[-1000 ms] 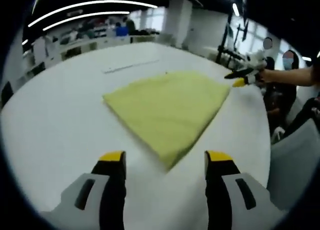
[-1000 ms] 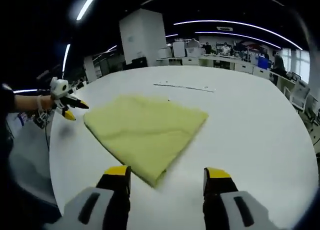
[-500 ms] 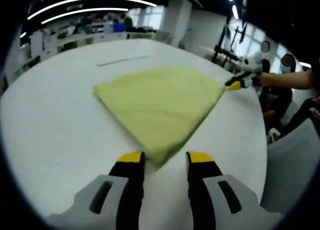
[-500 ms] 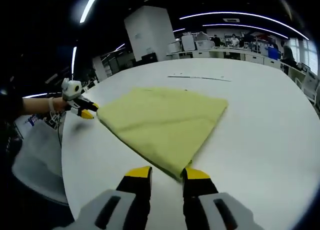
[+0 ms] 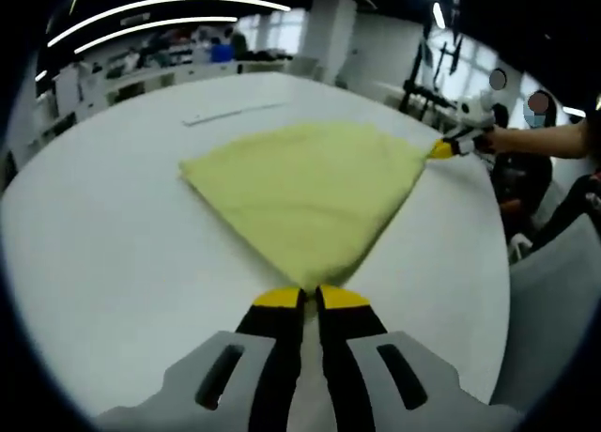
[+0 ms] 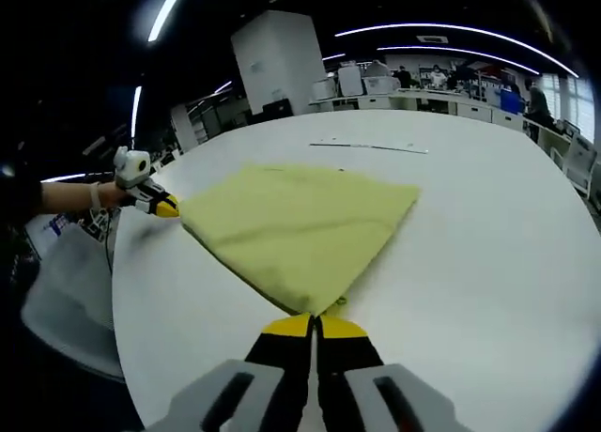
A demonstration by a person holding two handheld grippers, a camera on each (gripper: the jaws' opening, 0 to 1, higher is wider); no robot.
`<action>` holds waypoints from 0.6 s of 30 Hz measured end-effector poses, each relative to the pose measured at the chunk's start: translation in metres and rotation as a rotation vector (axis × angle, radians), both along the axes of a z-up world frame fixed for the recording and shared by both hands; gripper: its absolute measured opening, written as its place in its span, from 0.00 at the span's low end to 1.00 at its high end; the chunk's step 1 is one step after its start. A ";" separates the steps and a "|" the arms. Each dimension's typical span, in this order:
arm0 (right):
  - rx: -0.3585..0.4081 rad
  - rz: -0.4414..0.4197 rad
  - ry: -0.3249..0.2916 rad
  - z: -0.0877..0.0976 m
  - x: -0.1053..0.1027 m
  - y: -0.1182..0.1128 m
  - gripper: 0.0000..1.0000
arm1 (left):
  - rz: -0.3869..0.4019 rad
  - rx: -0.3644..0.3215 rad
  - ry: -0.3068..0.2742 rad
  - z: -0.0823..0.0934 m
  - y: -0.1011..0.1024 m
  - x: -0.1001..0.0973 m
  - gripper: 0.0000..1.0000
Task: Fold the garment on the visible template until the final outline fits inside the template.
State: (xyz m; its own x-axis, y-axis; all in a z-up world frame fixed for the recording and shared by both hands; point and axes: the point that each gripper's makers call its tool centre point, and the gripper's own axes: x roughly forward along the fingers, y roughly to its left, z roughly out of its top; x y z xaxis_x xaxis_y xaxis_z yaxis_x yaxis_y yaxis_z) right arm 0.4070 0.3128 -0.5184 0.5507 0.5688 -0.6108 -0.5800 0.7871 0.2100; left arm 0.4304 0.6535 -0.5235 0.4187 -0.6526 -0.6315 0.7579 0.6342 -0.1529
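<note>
A folded yellow garment (image 5: 305, 183) lies flat on the round white table (image 5: 103, 235). In the left gripper view my left gripper (image 5: 311, 297) is shut on the garment's near corner. The right gripper (image 5: 447, 148) touches the corner at the far right, held by a person's arm. In the right gripper view the yellow garment (image 6: 296, 221) spreads ahead, and my right gripper (image 6: 313, 325) is shut on its near corner. The left gripper (image 6: 160, 207) sits at the garment's left corner. A thin marked line (image 6: 368, 147) crosses the table beyond the cloth.
The thin line (image 5: 230, 115) lies past the garment. A grey chair (image 5: 554, 291) stands off the table's right edge, with seated people behind it. Another grey chair (image 6: 66, 300) is beyond the left edge. Office desks line the back of the room.
Both grippers have come forward to the garment's corners and their jaws have gone from wide open to shut on the cloth. The garment lies as before.
</note>
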 end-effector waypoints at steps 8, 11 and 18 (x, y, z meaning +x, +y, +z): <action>0.036 0.013 0.046 0.002 -0.012 -0.001 0.00 | 0.005 -0.001 0.006 0.000 0.007 -0.006 0.00; 0.034 0.023 0.059 0.000 -0.021 -0.002 0.00 | 0.003 -0.015 0.020 -0.002 0.006 -0.018 0.00; 0.044 0.025 0.089 -0.002 -0.046 -0.006 0.00 | 0.011 -0.057 0.055 -0.001 0.004 -0.048 0.00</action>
